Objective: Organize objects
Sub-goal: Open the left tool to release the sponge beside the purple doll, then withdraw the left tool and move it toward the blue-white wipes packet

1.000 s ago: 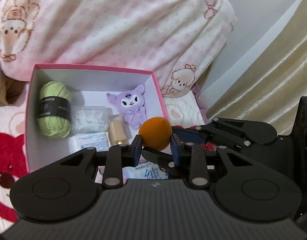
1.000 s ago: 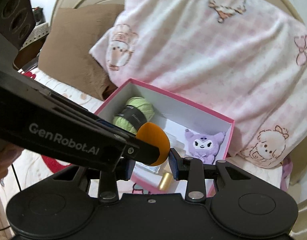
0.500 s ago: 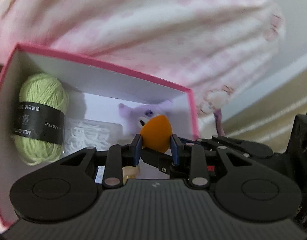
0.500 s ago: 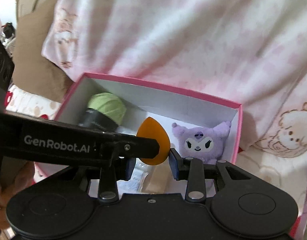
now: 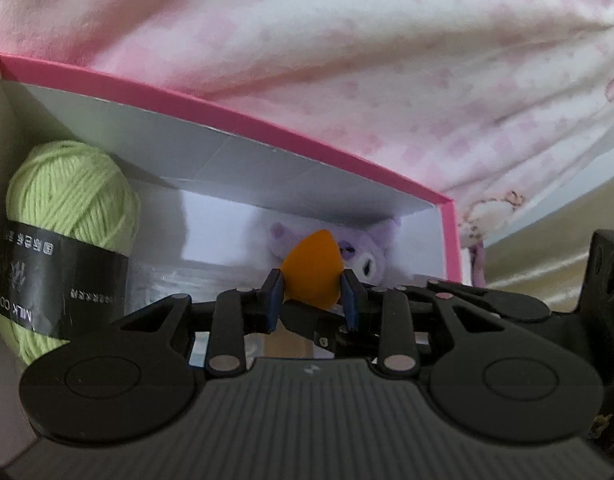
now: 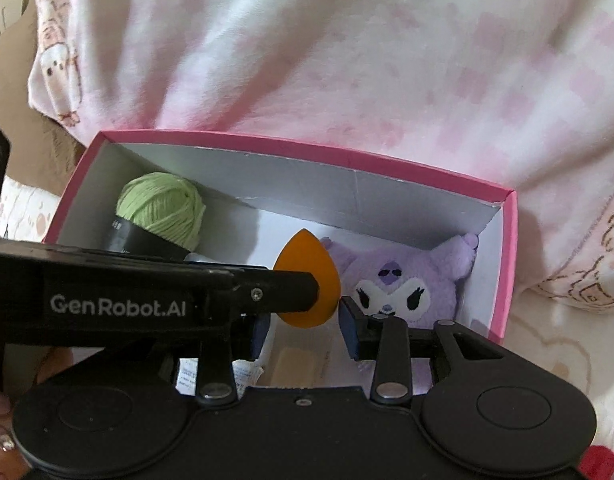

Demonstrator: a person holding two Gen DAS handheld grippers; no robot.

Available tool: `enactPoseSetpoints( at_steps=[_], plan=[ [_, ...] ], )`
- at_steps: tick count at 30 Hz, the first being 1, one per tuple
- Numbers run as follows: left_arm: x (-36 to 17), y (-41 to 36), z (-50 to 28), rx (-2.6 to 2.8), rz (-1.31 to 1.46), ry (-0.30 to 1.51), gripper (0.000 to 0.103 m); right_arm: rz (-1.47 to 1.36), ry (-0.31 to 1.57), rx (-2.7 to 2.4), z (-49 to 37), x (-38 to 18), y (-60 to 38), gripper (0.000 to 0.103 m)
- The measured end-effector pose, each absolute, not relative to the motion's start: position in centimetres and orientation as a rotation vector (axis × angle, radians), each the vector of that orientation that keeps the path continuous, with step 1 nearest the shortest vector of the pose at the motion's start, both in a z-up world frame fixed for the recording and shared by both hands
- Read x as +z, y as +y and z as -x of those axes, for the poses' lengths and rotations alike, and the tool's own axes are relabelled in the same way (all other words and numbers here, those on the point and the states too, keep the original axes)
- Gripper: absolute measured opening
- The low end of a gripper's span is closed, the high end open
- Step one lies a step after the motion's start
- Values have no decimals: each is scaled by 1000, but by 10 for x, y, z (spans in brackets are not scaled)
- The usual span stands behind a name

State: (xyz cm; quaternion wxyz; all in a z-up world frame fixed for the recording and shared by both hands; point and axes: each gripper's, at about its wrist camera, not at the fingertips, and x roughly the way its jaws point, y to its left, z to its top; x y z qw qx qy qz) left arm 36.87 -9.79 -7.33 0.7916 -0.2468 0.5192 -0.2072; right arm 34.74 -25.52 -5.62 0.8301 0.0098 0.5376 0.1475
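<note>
An orange sponge (image 5: 311, 270) is pinched between the blue pads of the left gripper (image 5: 311, 296), its pointed end up; the jaws are closed on its sides. In the right wrist view the sponge (image 6: 307, 280) is seen held over the inside of the pink box (image 6: 503, 264), just in front of the purple plush (image 6: 403, 280). The right gripper (image 6: 305, 330) is held just below the sponge, its jaws set wide apart with nothing between them; the left gripper's finger (image 6: 179, 300) crosses in front of its left jaw. Within the box, the plush lies toward the right wall, a ball of green yarn (image 5: 67, 232) with a black band lies against the left wall, and a beige item (image 6: 295, 364), partly hidden, lies on the floor of the box below the sponge. Behind the box, a pink-and-white quilt (image 6: 347, 60) is piled.
</note>
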Motion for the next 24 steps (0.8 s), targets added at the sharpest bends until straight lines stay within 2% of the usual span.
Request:
enactPoseSetpoints(
  at_steps=[1,5,10,16,24],
  plan=[
    [-72,-98,-368,-430,523,1105,31,-29,1137,309,-348,-56,-257,49],
    [-59,-100,-358,-416,457,1059,41,-44,1102,335,-336,-50,-263,49],
    [-38,-101,-342,-443,364,1072,42,-121,999,377,-297,-25,-278,49],
    [-3,-97,-310,-454,253,1062,49,-152,899,410,-244,9,-299,49],
    [41,-92,-254,-442,148,1041,53,5,877,369,-191,44,-291,54]
  ],
)
